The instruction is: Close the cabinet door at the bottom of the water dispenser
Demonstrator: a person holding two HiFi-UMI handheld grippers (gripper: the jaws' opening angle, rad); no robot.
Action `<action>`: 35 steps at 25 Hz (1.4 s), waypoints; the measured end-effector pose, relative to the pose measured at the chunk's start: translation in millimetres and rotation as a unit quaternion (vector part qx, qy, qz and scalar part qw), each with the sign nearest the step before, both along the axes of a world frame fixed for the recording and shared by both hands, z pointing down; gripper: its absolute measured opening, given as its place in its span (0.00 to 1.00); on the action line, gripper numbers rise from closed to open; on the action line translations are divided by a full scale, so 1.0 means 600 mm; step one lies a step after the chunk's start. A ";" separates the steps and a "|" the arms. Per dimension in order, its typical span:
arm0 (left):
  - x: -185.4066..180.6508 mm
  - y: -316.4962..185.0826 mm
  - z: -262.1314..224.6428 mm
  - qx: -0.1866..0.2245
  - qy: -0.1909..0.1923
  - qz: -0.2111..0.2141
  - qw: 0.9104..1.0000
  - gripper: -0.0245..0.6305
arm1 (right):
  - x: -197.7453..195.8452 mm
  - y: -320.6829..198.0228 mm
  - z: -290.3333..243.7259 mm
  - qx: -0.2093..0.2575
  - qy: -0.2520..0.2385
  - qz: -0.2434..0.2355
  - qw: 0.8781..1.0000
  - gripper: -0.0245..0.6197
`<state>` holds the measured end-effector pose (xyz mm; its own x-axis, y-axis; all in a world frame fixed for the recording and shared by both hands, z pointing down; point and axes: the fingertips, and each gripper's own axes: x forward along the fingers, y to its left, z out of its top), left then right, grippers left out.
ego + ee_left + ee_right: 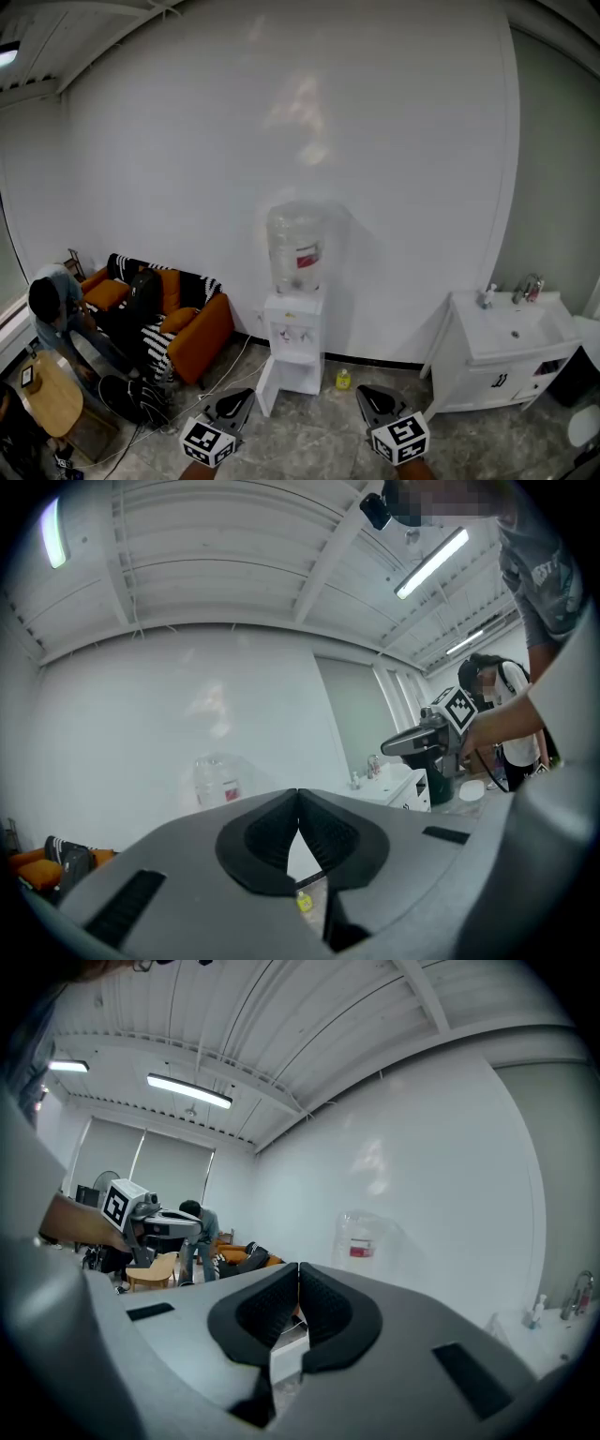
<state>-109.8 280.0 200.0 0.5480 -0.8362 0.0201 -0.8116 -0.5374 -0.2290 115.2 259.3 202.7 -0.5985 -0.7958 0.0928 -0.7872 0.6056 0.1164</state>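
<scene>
Head view: the water dispenser stands against the white wall, its bottom cabinet door swung open to the left, with a yellow bottle on the floor just beside it. The left hand-held gripper and right hand-held gripper hover near, clear of the door. Left gripper view: jaws pressed together, empty. Right gripper view: jaws likewise together, nothing between them.

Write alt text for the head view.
A white water dispenser stands against a white wall, its bottom cabinet door swung open to the left. The left gripper and right gripper show at the bottom edge, pointing toward it but short of it. An orange sofa and a person are at left, a white sink cabinet at right.
</scene>
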 end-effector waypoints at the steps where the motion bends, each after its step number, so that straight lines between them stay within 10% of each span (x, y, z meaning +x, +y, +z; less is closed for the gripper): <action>1: 0.004 -0.001 0.002 -0.002 -0.001 -0.002 1.000 0.06 | 0.004 -0.001 0.002 -0.001 -0.002 -0.002 1.000 0.08; 17: 0.050 -0.038 0.037 -0.027 -0.016 -0.014 0.999 0.06 | 0.041 -0.048 0.031 -0.017 -0.020 -0.021 0.999 0.08; 35: 0.000 -0.267 0.061 -0.027 0.022 0.077 0.996 0.06 | -0.023 -0.201 0.044 -0.032 0.013 0.062 0.997 0.08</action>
